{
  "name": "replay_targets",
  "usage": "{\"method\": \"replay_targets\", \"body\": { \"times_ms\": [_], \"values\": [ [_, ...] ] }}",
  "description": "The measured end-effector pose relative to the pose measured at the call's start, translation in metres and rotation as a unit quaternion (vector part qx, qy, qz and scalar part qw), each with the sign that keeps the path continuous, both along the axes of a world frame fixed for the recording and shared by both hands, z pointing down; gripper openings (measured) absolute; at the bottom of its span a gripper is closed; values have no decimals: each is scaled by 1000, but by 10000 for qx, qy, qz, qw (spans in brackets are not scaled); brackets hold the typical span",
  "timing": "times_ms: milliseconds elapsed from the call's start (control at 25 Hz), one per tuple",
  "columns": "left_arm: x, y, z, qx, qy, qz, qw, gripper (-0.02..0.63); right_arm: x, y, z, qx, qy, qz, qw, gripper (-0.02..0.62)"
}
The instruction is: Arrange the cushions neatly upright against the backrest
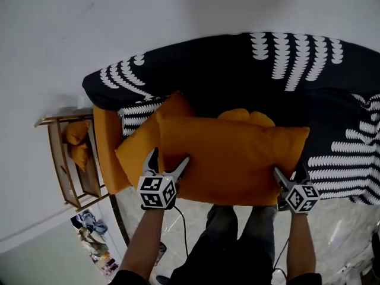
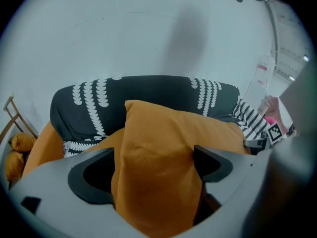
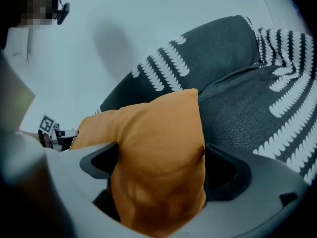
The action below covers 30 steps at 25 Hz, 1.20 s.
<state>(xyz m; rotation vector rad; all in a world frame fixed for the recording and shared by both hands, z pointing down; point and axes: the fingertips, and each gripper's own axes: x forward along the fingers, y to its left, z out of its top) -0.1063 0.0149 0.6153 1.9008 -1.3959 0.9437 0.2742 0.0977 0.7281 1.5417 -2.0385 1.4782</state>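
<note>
Where the sofa seat meets its front edge, the large rectangular orange fabric cushion (image 1: 228, 159) sits at the middle of the head view. Its long side runs from 9 to 3 o'clock and its top edge points to 12 o'clock, towards the black sofa backrest with white leaf-shaped rows (image 1: 237, 70). Whether it touches that backrest cannot be told.

The left gripper (image 1: 169, 159) is at the cushion's 7 o'clock corner. Its jaws are spread wide, and the left gripper view shows the cushion's end bulging up between them, with fabric against the inner faces and no firm squeeze to be seen. The right gripper (image 1: 291, 174) is at the 5 o'clock corner. Its jaws are just as wide, and the other end of the cushion stands between them in the same way.

At 9 o'clock a second orange cushion (image 1: 139, 147) lies partly under the large one. At 12 o'clock a third orange cushion (image 1: 246, 116) peeks out from behind its top edge.

Farther out at 9 o'clock are the sofa's orange side panel (image 1: 107, 147) and a wooden rack (image 1: 59, 159) holding small orange pillows. At 6 o'clock the person's dark trousers (image 1: 237, 236) stand on the pale floor (image 1: 332, 230).
</note>
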Motion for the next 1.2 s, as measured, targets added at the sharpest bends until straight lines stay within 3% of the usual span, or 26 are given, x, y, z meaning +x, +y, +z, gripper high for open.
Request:
{"method": "replay_targets", "body": {
  "times_ms": [280, 360, 560, 680, 960, 1200],
  "values": [
    [6, -3, 21, -429, 733, -407, 9956, 491, -8, -11, 10, -55, -562, 34, 9984, 528],
    [10, 0, 22, -430, 813, -399, 9950, 454, -13, -9, 7, -45, -696, -56, 9975, 522],
    [21, 18, 11, -273, 789, -326, 9960, 247, -29, 6, -16, 89, -494, -279, 9983, 325],
    [28, 26, -5, -144, 842, -195, 9962, 184, -32, 18, -38, 180, -289, -187, 9992, 259],
    [60, 26, -71, 247, 1221, 335, 9916, 175, -9, 33, -114, 635, 11, 244, 9977, 238],
    [121, 20, -152, 751, 1888, 784, 9760, 175, 52, 44, -215, 1324, 571, 716, 9869, 241]
  ]
}}
